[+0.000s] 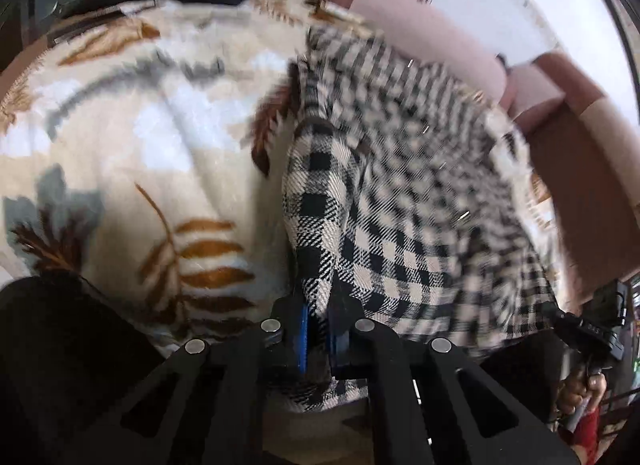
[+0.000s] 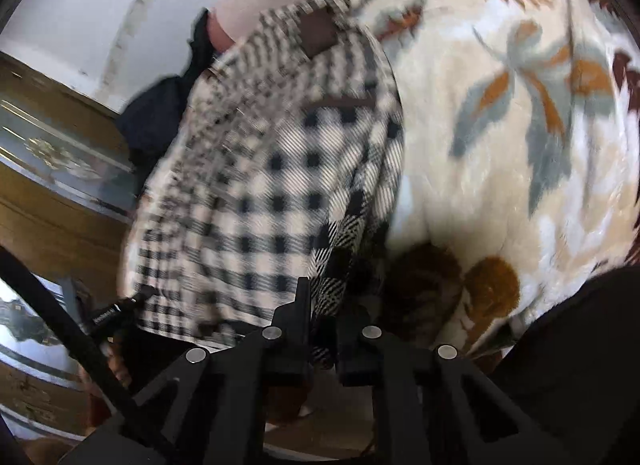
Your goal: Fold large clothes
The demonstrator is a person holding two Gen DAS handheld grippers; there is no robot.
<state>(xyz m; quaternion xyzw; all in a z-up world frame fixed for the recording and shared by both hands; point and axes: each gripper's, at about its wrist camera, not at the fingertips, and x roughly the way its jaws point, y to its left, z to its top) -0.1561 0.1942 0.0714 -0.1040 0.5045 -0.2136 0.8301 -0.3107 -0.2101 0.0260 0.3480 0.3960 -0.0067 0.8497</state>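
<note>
The left gripper (image 1: 318,335), black with blue pads, is closed tight on an edge of the black-and-cream checked woven garment (image 1: 400,193); the cloth bunches between its fingers and stretches away over the cream fleece blanket printed with brown and grey leaves (image 1: 120,153); the right gripper (image 2: 322,339) likewise pinches a fold of the same checked garment (image 2: 256,193), its black fingers nearly together with fabric between them; the garment lies blurred across the blanket (image 2: 520,145), spanning from one gripper to the other; a pink padded headboard (image 1: 420,33) stands behind; a wooden cabinet with glass panels (image 2: 52,169) shows at the side.
</note>
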